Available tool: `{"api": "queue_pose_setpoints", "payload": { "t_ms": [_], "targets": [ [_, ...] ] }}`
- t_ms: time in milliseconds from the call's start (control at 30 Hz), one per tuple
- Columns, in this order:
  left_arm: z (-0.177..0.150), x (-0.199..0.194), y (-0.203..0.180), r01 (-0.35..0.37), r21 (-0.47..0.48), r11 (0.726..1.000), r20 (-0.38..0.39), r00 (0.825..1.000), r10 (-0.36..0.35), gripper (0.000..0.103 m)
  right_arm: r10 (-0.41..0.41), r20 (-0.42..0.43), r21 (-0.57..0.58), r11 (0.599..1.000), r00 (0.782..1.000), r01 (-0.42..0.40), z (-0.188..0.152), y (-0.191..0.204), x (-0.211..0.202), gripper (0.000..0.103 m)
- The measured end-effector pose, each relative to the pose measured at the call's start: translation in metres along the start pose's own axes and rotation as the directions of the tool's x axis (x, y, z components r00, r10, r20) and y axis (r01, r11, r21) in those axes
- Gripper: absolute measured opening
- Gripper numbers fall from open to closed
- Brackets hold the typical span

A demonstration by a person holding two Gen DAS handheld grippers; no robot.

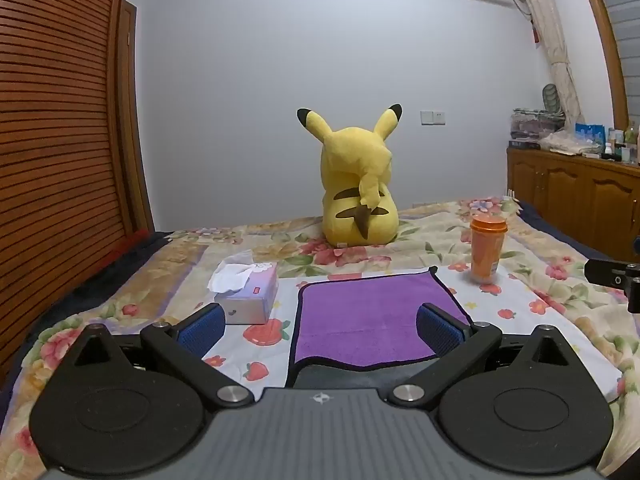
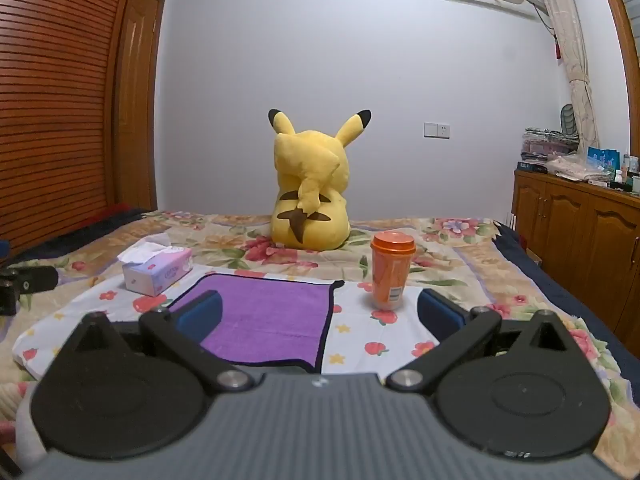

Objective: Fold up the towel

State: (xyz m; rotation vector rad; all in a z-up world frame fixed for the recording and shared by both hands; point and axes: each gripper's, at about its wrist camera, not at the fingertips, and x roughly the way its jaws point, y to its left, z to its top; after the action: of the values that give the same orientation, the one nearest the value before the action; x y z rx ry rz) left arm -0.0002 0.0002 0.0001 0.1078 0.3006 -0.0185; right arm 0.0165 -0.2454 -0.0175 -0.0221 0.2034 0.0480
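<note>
At lower centre of both views, the purple towel (image 1: 360, 316) lies flat on the bed (image 1: 540, 280), ready for folding. The left gripper (image 1: 320, 326) and right gripper (image 2: 320, 316) hover over it, jaws wide and empty, probably lining up on its near edge.

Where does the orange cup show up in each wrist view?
Left wrist: the orange cup stands right of centre, beyond the purple towel's far right corner.
Right wrist: the cup stands just right of centre, right of the towel.
Shared landmark: the yellow plush toy behind it.
</note>
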Motion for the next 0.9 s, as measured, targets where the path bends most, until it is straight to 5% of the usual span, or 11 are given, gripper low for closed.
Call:
{"api": "queue_pose_setpoints", "payload": {
  "t_ms": [900],
  "targets": [
    [-0.0001,0.0,-0.0001,-0.002,0.005,1.0,0.005,1.0,0.002,0.103,0.0,0.002,0.002,1.0,1.0,0.0,0.0004,-0.0013,-0.0001,0.103]
  ]
}}
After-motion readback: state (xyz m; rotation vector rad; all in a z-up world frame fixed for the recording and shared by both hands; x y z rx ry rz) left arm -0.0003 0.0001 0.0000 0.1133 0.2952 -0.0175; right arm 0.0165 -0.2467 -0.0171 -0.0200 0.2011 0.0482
